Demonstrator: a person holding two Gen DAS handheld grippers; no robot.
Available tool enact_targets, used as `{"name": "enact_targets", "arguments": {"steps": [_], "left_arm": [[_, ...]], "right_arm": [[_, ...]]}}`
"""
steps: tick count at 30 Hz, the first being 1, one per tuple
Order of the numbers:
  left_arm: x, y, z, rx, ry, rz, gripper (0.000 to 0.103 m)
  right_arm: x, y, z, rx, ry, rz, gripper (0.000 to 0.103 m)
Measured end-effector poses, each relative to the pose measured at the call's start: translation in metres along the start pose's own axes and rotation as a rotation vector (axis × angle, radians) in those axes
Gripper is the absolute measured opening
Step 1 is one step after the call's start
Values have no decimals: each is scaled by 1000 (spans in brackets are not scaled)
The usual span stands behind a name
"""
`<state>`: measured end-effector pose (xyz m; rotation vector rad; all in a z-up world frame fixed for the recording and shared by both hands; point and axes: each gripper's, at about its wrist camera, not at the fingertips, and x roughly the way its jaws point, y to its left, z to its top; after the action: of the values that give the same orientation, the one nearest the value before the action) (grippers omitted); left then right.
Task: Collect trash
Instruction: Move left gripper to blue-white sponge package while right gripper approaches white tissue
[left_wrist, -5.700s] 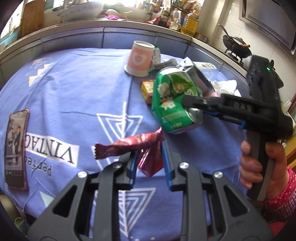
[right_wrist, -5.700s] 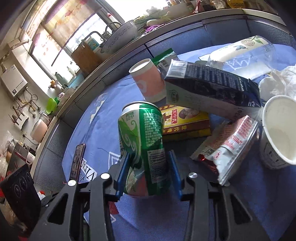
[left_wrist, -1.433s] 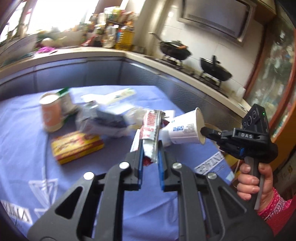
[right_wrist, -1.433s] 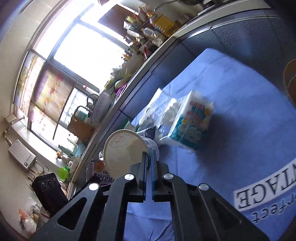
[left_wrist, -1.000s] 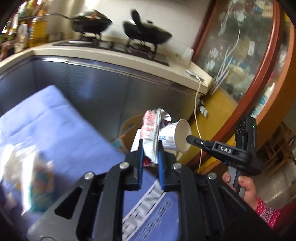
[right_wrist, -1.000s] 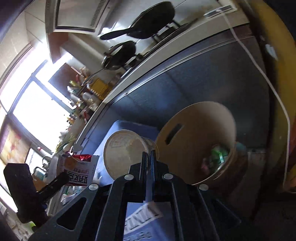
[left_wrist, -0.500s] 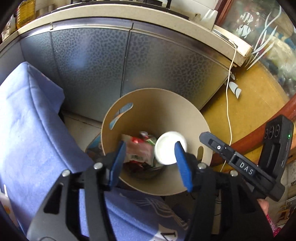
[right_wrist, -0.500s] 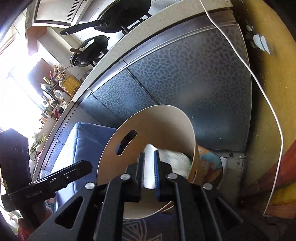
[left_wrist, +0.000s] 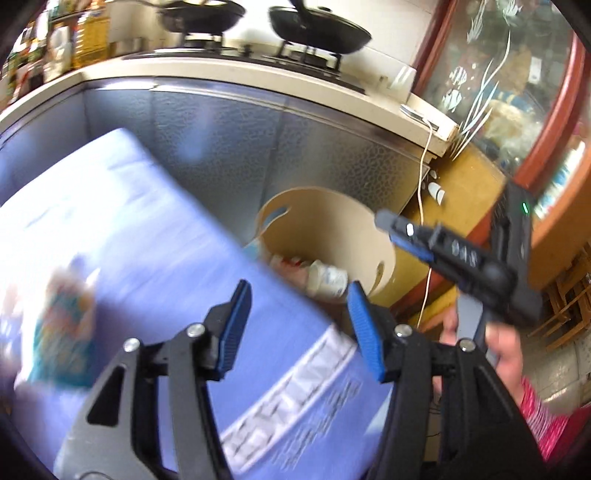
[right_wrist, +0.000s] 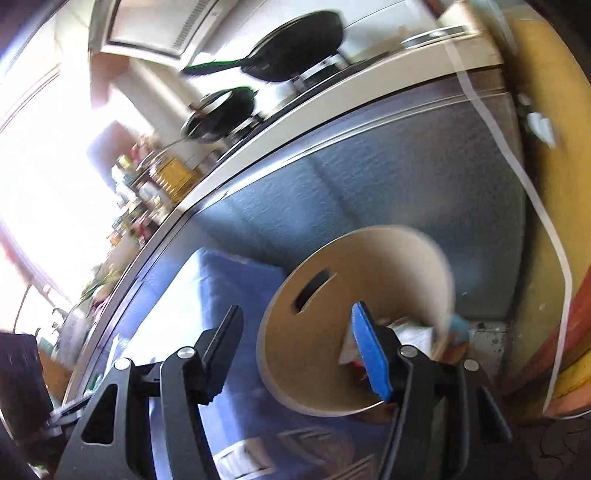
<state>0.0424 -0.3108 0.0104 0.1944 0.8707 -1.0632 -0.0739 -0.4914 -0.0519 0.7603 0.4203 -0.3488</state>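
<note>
The tan trash bin (left_wrist: 332, 218) stands on the floor between the table's corner and the steel cabinet. Inside it lie the white paper cup (left_wrist: 328, 280) and a red-and-white wrapper (left_wrist: 288, 263). My left gripper (left_wrist: 300, 325) is open with nothing between its blue pads, above the table's corner and short of the bin. My right gripper (right_wrist: 297, 349) hovers just in front of the bin (right_wrist: 354, 280), its jaws opening and nothing between them. Crumpled trash (right_wrist: 410, 334) shows inside past the right finger. In the left wrist view the right gripper (left_wrist: 391, 227) reaches over the bin's far rim.
The blue tablecloth (left_wrist: 147, 240) fills the left side, with a blurred tissue pack (left_wrist: 62, 332) on it. Steel cabinet fronts (left_wrist: 258, 147) stand behind the bin, with pans on the stove above. A white cable (right_wrist: 546, 229) hangs down the yellow wall. A hand (left_wrist: 498, 350) holds the right gripper.
The cup and the wrapper have gone from the jaws into the bin. Both grippers have opened, the right one widening most recently. The left view has swung back from over the bin toward the table.
</note>
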Motion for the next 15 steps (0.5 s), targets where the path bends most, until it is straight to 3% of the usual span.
{"name": "enact_targets", "arguments": {"steps": [5,8,12,15], "left_arm": [[-60,49,-63,-74,-19,129,53],[-93,84,-99,-181,-24,175,54],[-135,124,-135,-306,-65,249,54],[-158,146,-150,-385,-102,285,54]], "right_arm": [[35,55,-12,-50,125,111,61],[66,102,-17,-112,196,167,61],[117,158,-19,-160,280,237,61],[154,188,-19,-202,335,242,61]]}}
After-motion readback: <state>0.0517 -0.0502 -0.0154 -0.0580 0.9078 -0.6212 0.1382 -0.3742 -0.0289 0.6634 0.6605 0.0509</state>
